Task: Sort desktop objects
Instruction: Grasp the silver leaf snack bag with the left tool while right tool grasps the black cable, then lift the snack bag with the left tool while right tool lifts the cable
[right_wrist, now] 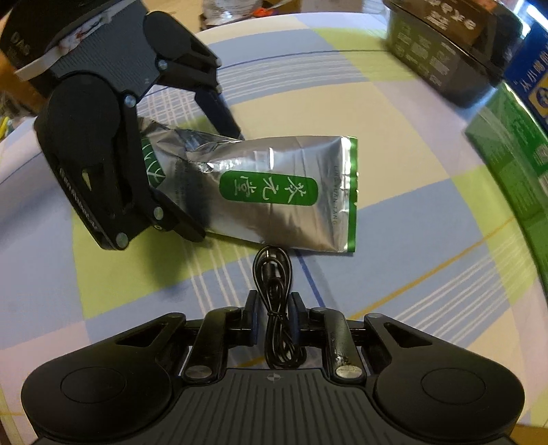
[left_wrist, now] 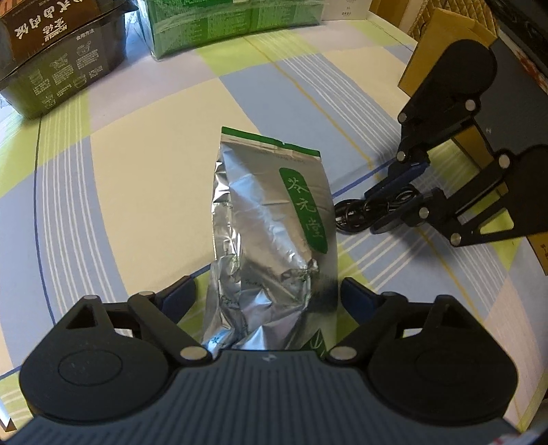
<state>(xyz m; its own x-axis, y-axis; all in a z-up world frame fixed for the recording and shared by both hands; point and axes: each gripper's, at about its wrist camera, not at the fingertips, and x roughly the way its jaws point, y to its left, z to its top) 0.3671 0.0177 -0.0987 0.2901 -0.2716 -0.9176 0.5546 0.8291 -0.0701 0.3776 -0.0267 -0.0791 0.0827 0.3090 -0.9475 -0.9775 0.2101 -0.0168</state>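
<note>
A silver foil tea pouch (left_wrist: 270,222) with a green label lies flat on the checked tablecloth (left_wrist: 137,171). My left gripper (left_wrist: 269,291) is open, its fingers straddling the pouch's crumpled bottom end. In the right wrist view the same pouch (right_wrist: 274,191) lies crosswise, with the left gripper (right_wrist: 217,185) over its left end. Just in front of the pouch's long edge, my right gripper (right_wrist: 274,304) is shut on a coiled black cable (right_wrist: 272,270). In the left wrist view the right gripper (left_wrist: 376,208) holds that cable (left_wrist: 352,212) right of the pouch.
A black instant-meal box (left_wrist: 61,61) and a green carton (left_wrist: 233,24) stand at the far side of the table. A cardboard box (left_wrist: 441,51) stands behind the right gripper. In the right wrist view a blue box (right_wrist: 534,78) shows behind the green carton (right_wrist: 513,164).
</note>
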